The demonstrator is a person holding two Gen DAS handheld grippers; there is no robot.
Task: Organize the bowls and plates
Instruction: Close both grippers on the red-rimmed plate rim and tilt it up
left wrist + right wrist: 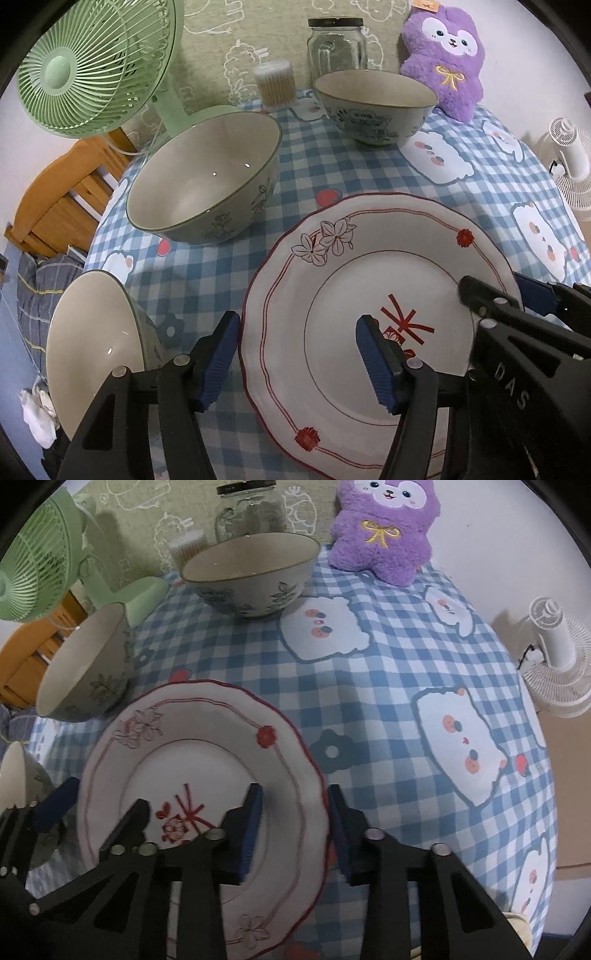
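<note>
One desk (303, 166), covered in a blue-and-white checked cloth with bear prints. One green fan (74, 70) at its far left corner. One purple plush toy (448, 55) at the far right, against the wall. One white plate (369, 295) with red trim, flat on the cloth at the near edge. Three pale bowls with leaf prints: one (207, 177) just beyond the plate's left side, one (375, 105) further back near the toy, one (92, 347) at the near left edge. One glass jar (336, 44) with a black lid behind the far bowl; beside it, one tub of cotton swabs (275, 83).

Left gripper (299, 360): fingers open, astride the plate's left rim, not pressing. Right gripper (295, 830): fingers astride the plate's right rim, gap narrow; pads not clearly touching.
</note>
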